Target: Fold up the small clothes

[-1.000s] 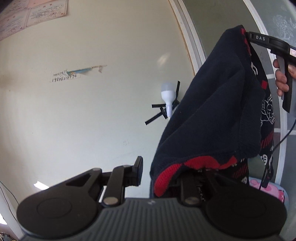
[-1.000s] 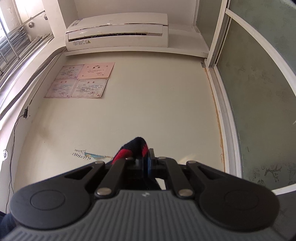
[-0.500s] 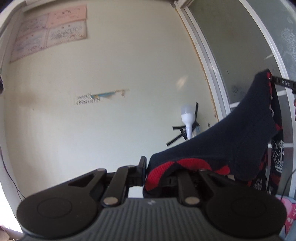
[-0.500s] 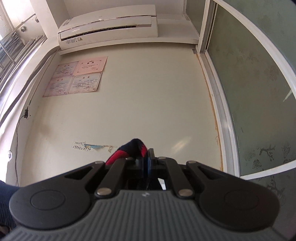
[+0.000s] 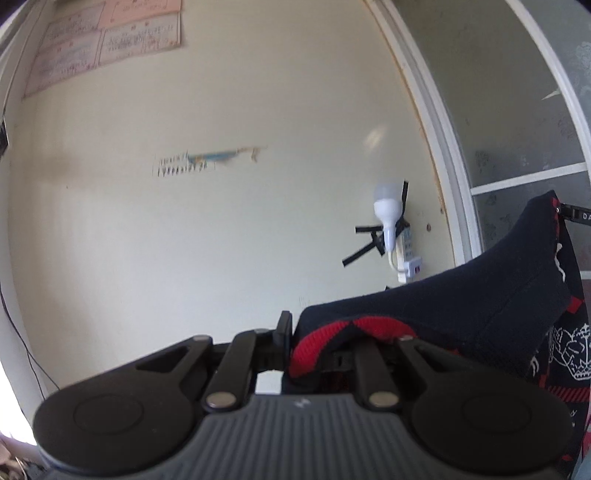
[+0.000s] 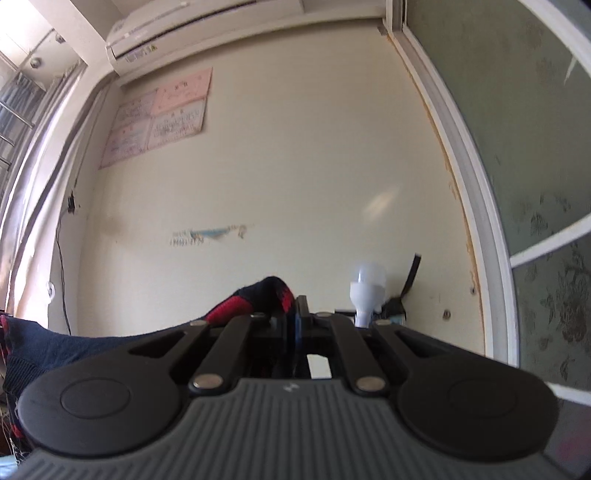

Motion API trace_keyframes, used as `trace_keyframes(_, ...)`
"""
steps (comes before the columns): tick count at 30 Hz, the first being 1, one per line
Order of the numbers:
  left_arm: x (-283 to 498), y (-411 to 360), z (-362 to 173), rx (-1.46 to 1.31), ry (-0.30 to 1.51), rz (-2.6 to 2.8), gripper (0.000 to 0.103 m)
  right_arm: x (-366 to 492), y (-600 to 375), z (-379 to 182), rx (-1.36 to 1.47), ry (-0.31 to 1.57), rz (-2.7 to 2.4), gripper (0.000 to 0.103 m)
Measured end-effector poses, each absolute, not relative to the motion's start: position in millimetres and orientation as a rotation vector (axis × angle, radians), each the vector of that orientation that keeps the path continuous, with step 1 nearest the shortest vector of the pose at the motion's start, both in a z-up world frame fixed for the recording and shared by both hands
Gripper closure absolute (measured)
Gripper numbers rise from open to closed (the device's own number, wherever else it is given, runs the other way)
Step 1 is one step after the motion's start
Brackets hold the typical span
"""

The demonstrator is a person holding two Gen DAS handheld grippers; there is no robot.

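A small dark navy knit garment (image 5: 461,302) with red trim and white print is stretched in the air between both grippers. My left gripper (image 5: 291,332) is shut on its red-edged hem, and the cloth drapes over the right finger. At the right edge of the left wrist view, the other corner of the cloth meets the tip of the right gripper (image 5: 576,214). In the right wrist view my right gripper (image 6: 297,314) is shut on the garment (image 6: 258,299), whose navy cloth runs off to the lower left.
Both cameras face a cream wall (image 5: 221,221) with pinned pink papers (image 6: 162,118) and a white bulb taped beside a power strip (image 5: 388,214). A white-framed patterned glass door (image 6: 535,184) fills the right. An air conditioner (image 6: 207,33) hangs high up.
The right gripper has sunk, so the garment now stretches low and nearly level instead of hanging tall. The left fingers have closed on the hem. Both views show more of the wall lower down.
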State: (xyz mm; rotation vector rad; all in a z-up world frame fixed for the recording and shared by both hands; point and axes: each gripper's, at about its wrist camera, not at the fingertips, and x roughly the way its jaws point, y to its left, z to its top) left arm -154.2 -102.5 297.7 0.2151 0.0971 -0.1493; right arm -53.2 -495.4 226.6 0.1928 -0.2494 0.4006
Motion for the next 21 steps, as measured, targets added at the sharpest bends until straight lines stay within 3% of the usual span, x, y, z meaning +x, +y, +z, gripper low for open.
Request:
trace_keyframes(14, 75.8, -109.1, 78.4, 0.120, 0.616, 0.017, 0.091, 169.0, -382.9, 13.4, 0.031, 0.436, 0.264, 0.095)
trace_keyframes(19, 117.0, -102.9, 32.6, 0.032, 0.718, 0.096, 0.081, 191.8, -382.8, -7.0, 0.062, 0.566, 0.264, 0.068)
trace_keyframes(21, 122.2, -93.8, 23.7, 0.011, 0.752, 0.126, 0.061, 184.8, -388.3, 1.1, 0.029, 0.553, 0.269, 0.061)
